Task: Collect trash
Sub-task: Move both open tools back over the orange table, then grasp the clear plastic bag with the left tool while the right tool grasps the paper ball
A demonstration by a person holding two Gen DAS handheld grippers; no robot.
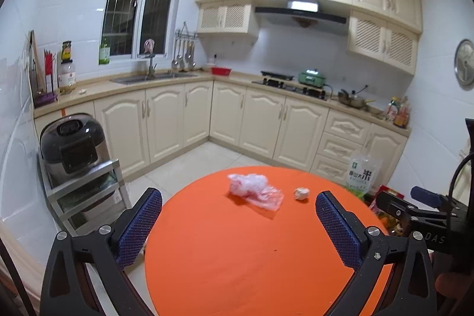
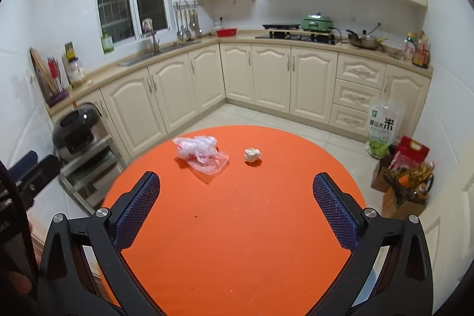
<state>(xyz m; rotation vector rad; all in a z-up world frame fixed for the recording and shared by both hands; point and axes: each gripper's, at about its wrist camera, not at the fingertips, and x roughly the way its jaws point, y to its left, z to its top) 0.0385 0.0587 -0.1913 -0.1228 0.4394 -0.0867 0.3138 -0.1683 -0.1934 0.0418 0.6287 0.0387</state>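
Note:
A crumpled clear-pink plastic bag (image 1: 254, 190) (image 2: 201, 153) lies on the far part of the round orange table (image 1: 237, 256) (image 2: 237, 227). A small crumpled white paper ball (image 1: 301, 193) (image 2: 252, 154) sits just right of it. My left gripper (image 1: 238, 209) is open above the table's near half, nothing between its blue pads. My right gripper (image 2: 236, 191) is open too, short of both pieces of trash. The right gripper's body shows at the right edge of the left wrist view, and the left gripper's at the left edge of the right wrist view.
A rice cooker (image 1: 72, 145) (image 2: 77, 129) sits on a metal rack left of the table. A rice bag (image 2: 382, 129) (image 1: 362, 173) and boxes with groceries (image 2: 406, 176) stand on the floor at right. Cream cabinets (image 1: 260, 120), sink and stove line the far walls.

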